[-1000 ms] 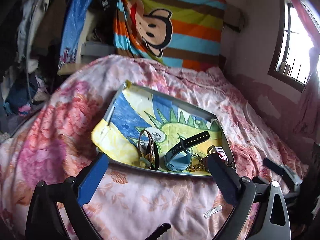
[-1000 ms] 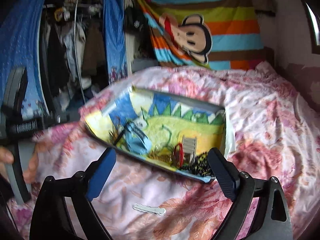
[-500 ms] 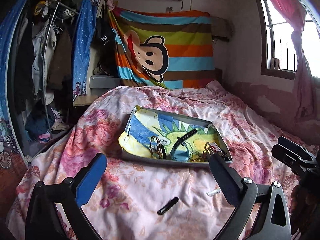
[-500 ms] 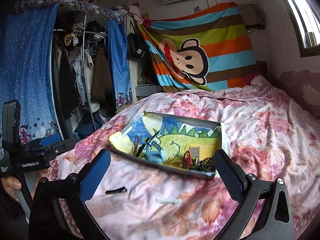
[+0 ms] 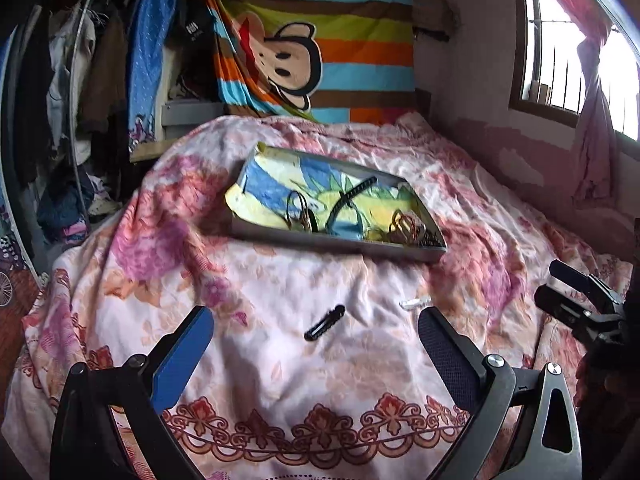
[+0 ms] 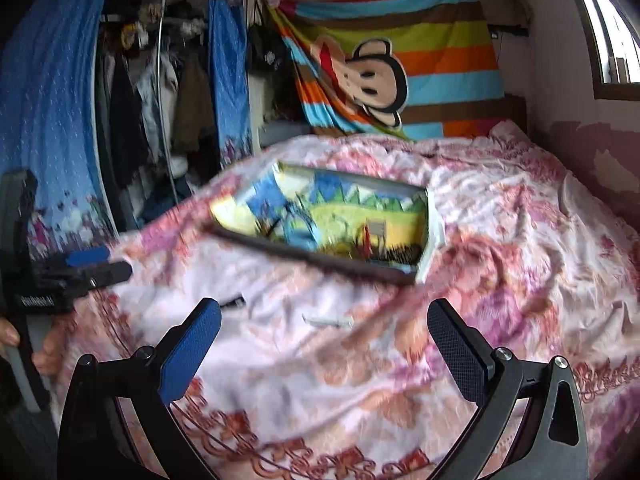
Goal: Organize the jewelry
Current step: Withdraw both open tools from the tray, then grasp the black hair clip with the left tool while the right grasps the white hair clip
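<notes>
A shallow grey tray [image 5: 340,245] [image 6: 320,260] lined with a dinosaur drawing lies on the floral bedspread. In it are a blue watch with a black strap [image 5: 354,196], hoop bangles [image 5: 298,212] and gold chains [image 5: 404,226]. On the bedspread nearer me lie a black hair clip [image 5: 325,322] [image 6: 233,302] and a white hair clip [image 5: 415,303] [image 6: 328,321]. My left gripper [image 5: 316,344] is open, empty, well short of the tray with the black clip between its fingers' line. My right gripper [image 6: 326,340] is open and empty above the white clip.
A monkey-print striped blanket [image 5: 320,48] hangs on the far wall. A clothes rack [image 5: 68,92] with a blue curtain stands at the left of the bed. A window [image 5: 576,40] with a pink curtain is at the right. A hand [image 6: 24,344] holds the left gripper's handle.
Both grippers have drawn back from the tray, which now looks smaller and farther. The two hair clips on the bedspread have come into view in front of the fingers.
</notes>
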Demonstrator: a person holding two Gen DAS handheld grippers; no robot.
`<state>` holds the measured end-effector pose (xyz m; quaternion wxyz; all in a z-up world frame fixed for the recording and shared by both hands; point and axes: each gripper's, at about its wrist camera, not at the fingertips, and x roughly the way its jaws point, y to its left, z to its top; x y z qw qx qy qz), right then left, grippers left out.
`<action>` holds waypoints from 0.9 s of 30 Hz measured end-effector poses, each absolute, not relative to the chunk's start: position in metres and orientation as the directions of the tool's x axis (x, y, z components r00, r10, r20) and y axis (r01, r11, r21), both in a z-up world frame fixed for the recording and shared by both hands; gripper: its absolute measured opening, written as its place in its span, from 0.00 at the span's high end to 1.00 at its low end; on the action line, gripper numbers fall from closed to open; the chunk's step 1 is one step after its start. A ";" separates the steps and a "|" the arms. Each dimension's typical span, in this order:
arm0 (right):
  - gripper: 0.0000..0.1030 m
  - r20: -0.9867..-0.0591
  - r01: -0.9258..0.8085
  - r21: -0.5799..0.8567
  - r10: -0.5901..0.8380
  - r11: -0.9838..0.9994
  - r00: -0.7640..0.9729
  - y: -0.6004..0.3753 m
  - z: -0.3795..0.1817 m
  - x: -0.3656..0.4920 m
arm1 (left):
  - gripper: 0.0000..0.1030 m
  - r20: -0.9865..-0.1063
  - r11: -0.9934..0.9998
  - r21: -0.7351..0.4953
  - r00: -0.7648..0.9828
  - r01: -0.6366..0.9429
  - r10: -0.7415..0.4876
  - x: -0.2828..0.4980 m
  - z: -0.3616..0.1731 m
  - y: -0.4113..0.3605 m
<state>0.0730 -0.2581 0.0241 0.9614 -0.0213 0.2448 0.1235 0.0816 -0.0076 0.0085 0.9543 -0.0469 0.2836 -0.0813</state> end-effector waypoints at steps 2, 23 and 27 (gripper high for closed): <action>0.02 -0.515 -0.240 -0.006 0.203 0.971 0.833 -0.256 0.017 0.078 | 0.00 -0.560 0.984 -0.125 0.810 0.125 -0.174 0.084 0.003 -0.010; 0.02 -0.626 -0.235 -0.018 0.172 0.972 0.761 -0.249 -0.011 0.094 | 0.00 -0.667 0.995 -0.056 0.738 0.086 -0.102 0.099 -0.022 -0.014; 0.02 -0.642 -0.238 -0.014 0.174 0.971 0.746 -0.250 -0.013 0.097 | 0.00 -0.680 0.995 -0.055 0.727 0.082 -0.097 0.104 -0.024 -0.014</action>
